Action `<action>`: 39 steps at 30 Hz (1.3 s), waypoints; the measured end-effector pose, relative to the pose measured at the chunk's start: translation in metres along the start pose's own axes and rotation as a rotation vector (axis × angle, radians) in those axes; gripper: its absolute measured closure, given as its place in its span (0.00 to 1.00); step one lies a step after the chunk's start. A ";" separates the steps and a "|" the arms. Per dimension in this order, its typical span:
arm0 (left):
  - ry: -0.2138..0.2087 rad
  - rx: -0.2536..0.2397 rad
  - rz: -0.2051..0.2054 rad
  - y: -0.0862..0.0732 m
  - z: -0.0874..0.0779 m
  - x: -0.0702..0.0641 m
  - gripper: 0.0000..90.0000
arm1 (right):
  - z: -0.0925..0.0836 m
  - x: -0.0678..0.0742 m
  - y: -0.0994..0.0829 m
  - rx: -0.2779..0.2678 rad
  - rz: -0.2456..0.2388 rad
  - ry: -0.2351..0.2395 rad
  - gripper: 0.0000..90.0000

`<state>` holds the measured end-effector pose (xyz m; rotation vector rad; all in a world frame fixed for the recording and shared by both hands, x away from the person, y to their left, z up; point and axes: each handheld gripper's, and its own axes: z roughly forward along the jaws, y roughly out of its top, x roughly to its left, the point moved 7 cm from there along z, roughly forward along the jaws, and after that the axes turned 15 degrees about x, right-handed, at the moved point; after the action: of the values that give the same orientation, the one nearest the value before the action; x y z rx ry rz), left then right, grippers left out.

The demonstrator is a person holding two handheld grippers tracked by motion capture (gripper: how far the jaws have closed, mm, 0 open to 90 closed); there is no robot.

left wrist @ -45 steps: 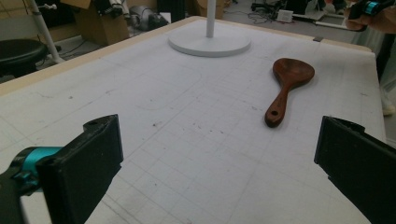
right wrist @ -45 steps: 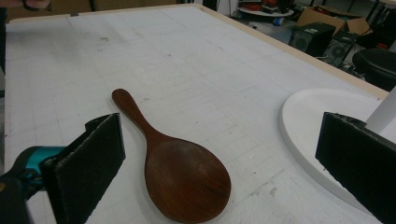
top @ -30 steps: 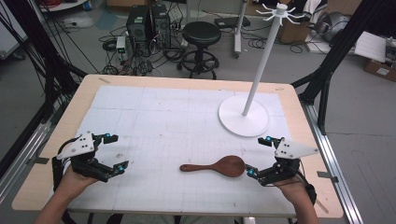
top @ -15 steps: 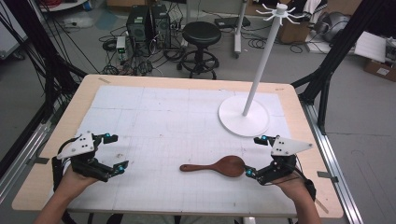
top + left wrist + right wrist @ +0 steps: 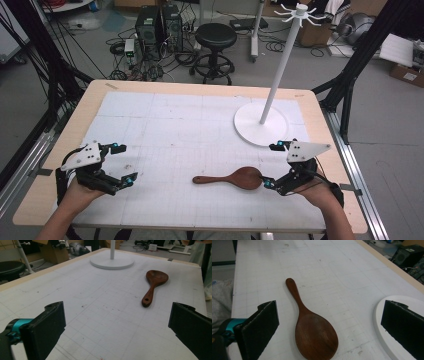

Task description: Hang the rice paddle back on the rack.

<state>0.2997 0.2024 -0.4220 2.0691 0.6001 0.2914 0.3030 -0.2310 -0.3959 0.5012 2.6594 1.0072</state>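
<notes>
Two grippers spread. Right gripper (image 5: pixel 274 165) at lower right closing on wooden rice paddle (image 5: pixel 235 178); next: straddle bowl, pinch. Left gripper (image 5: pixel 125 163) idle, lower left.

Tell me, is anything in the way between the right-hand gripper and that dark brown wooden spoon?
Nothing visible. The right gripper has its jaws open, with the dark brown wooden spoon lying on bare white mat directly ahead.

Dark wooden flat-bowled spoon (image 5: pixel 235 178) lies on the white gridded table mat (image 5: pixel 180 130), handle pointing left. Behind it to the right stands the white round-based pole stand (image 5: pixel 261 125). Right gripper (image 5: pixel 272 165) sits just right of the bowl; left gripper (image 5: pixel 122 162) well apart, far left.
</notes>
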 end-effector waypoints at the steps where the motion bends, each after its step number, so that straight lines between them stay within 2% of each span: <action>1: 0.000 0.000 0.000 0.000 0.000 0.000 0.02 | 0.000 0.000 0.000 0.000 0.000 0.000 0.00; 2: 0.000 0.001 0.001 0.000 0.000 0.000 0.02 | 0.001 0.000 0.002 0.012 -0.015 0.009 0.00; 12: -0.002 0.003 0.004 0.000 0.000 0.000 0.02 | 0.008 -0.002 0.007 0.041 -0.035 0.058 0.00; 13: -0.002 0.004 0.004 0.000 0.000 0.000 0.02 | 0.009 -0.002 0.007 0.048 -0.038 0.079 0.00; 17: -0.001 0.007 0.005 -0.001 0.000 0.000 0.02 | 0.011 -0.002 0.007 0.059 -0.050 0.096 0.00; 19: -0.002 0.006 0.004 -0.001 0.000 -0.001 0.02 | 0.011 -0.002 0.006 0.071 -0.053 0.125 0.00; 22: -0.005 0.009 0.004 -0.001 0.001 -0.001 0.02 | 0.010 -0.003 0.006 0.102 -0.063 0.128 0.00; 27: -0.002 0.009 0.005 -0.001 0.001 -0.001 0.02 | 0.008 -0.005 0.011 0.112 -0.073 0.136 0.00; 34: -0.003 0.011 0.007 -0.001 0.000 -0.002 0.02 | 0.013 -0.008 0.016 0.165 -0.102 0.159 0.00; 39: -0.003 0.014 0.008 -0.001 0.001 -0.003 0.02 | 0.016 -0.010 0.019 0.180 -0.106 0.168 0.00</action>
<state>0.2974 0.2008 -0.4233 2.0856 0.5930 0.2892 0.3216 -0.2121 -0.3939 0.3183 2.9083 0.8179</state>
